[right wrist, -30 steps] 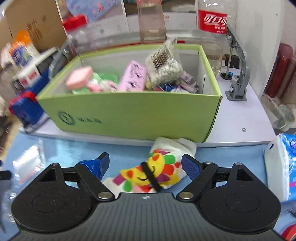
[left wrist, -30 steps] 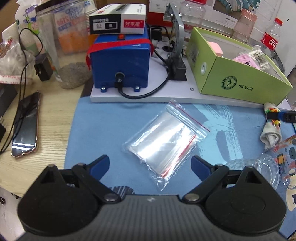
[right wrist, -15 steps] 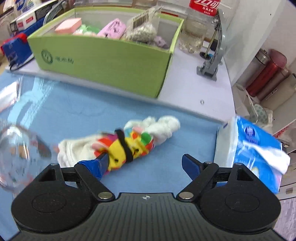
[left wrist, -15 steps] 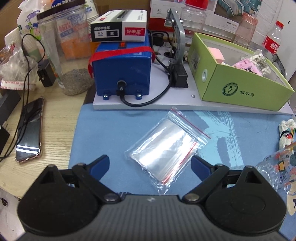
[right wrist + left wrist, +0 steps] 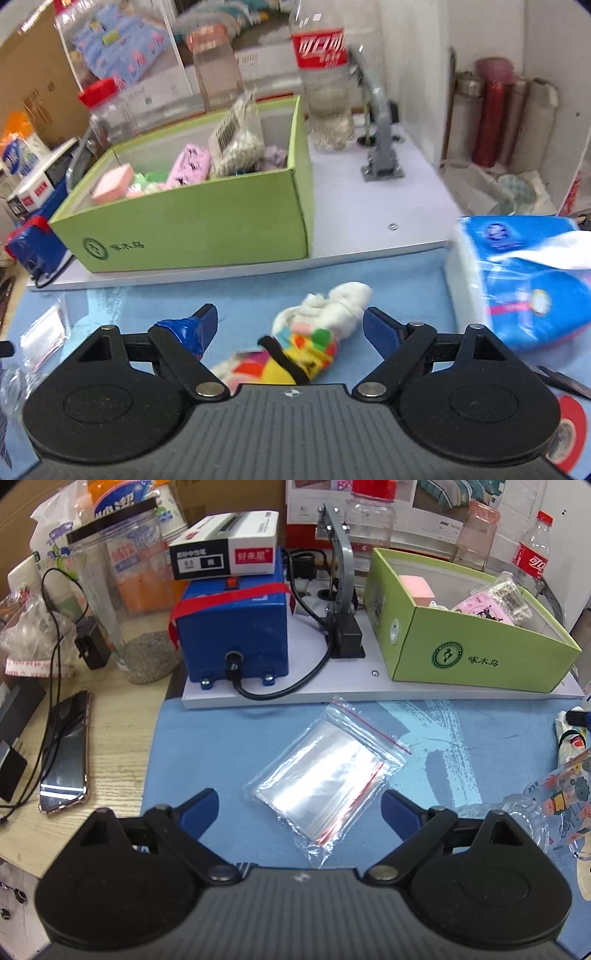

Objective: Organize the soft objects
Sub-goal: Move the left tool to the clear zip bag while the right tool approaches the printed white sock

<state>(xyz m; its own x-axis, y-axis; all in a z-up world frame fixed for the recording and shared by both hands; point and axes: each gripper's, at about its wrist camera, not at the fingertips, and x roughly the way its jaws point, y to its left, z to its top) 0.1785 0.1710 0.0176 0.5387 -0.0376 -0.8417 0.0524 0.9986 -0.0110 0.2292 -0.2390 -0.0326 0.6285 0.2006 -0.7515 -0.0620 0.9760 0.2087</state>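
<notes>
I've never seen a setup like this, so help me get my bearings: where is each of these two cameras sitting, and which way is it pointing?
Left wrist view: sits on the left gripper, looking forward and down along its open blue fingers at a clear zip bag on the blue mat.
Right wrist view: sits on the right gripper, open, looking over a colourful rolled sock toward the green box.
Shared: both show the green box, zip bag, blue mat and sock; no hand or sleeve appears.

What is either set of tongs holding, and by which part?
Nothing. Left tongs open over the zip bag; right tongs open around the rolled socks.
</notes>
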